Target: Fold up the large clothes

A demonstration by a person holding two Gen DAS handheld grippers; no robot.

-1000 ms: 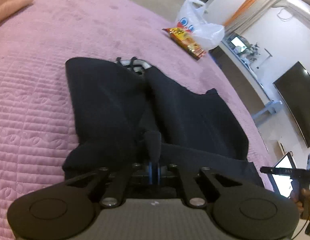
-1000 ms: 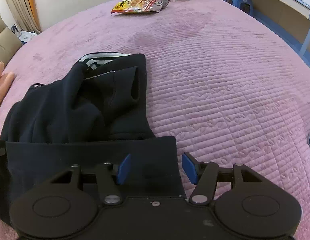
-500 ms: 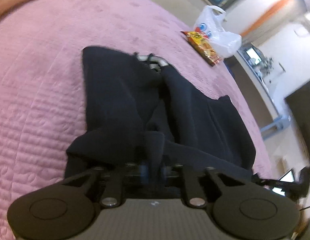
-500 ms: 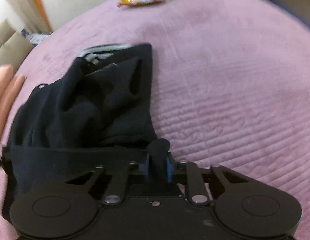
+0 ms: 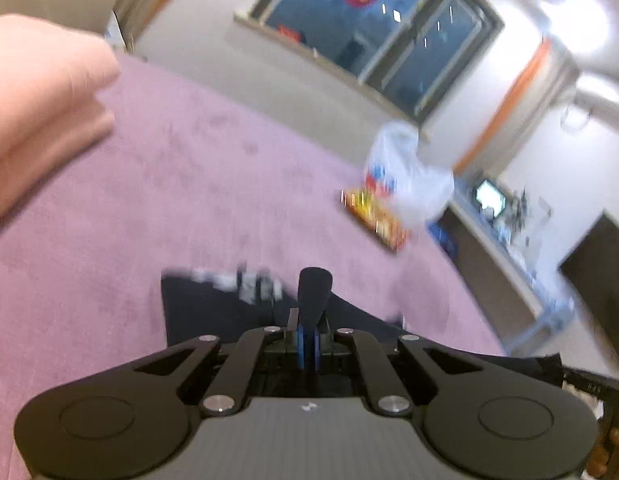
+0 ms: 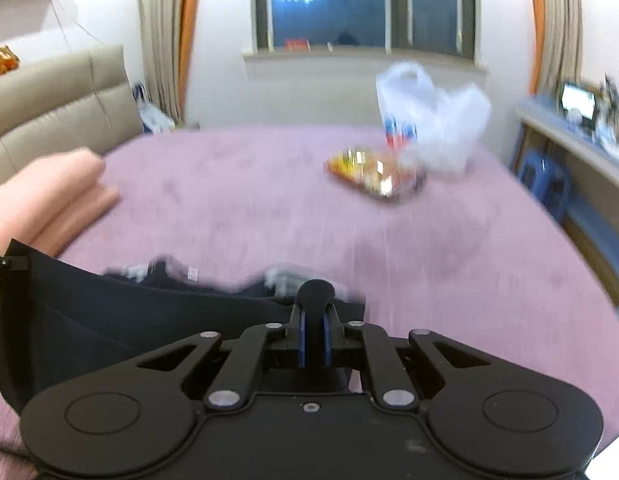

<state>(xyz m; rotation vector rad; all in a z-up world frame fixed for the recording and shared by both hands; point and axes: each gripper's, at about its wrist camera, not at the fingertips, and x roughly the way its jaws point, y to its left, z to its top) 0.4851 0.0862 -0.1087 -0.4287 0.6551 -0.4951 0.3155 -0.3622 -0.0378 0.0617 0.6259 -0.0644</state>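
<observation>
2 grippers, left (image 5: 308, 344) & right (image 6: 314, 340), each pinch a fold of the dark garment (image 6: 121, 320), its edge lifted over the pink bedspread (image 6: 249, 184); snack pack (image 6: 373, 174) lies farther back.

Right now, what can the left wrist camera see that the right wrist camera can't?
Only the left wrist view shows the big dark flat screen on the wall and a bright ceiling light. Only the right wrist view shows the beige padded headboard and the blue plastic stool. Both show the pink quilted bedspread, the black garment, the folded peach blanket, the white plastic bag, the orange snack packet and the dark window.
</observation>
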